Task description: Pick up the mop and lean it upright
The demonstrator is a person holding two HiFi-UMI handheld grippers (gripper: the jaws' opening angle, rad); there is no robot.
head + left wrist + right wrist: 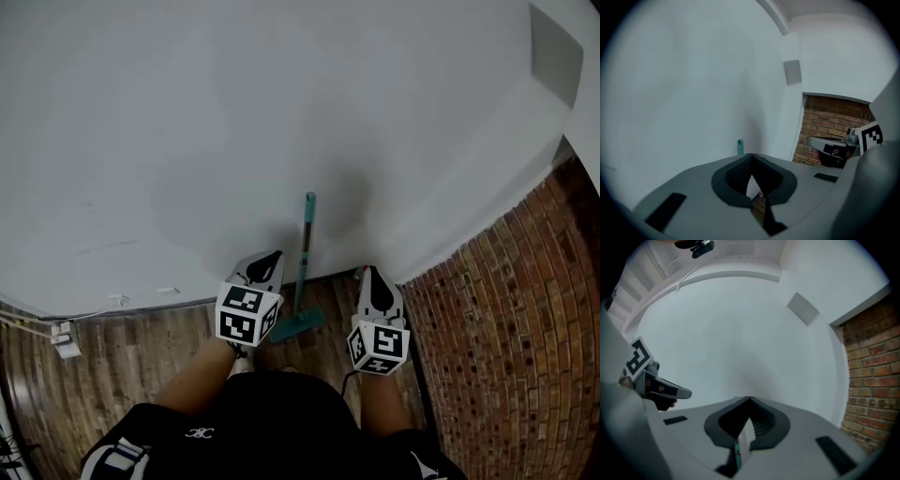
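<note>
The mop stands upright against the white wall (pixel 234 141). Its teal handle (pixel 306 244) rises from a teal head (pixel 298 325) that rests on the wooden floor (pixel 141 347). My left gripper (pixel 272 255) hangs just left of the handle, apart from it, jaws shut and empty. My right gripper (pixel 368 274) is to the right of the mop, also shut with nothing held. In the left gripper view the handle's top (pixel 740 146) peeks over the closed jaws. A thin teal strip (pixel 738 453) shows through the slot under the right jaws.
A red brick wall (pixel 506 328) closes the right side and meets the white wall in a corner. A grey panel (pixel 555 52) sits high on the wall. A white box with cables (pixel 66 339) lies at the skirting on the left. The person's knees are below the grippers.
</note>
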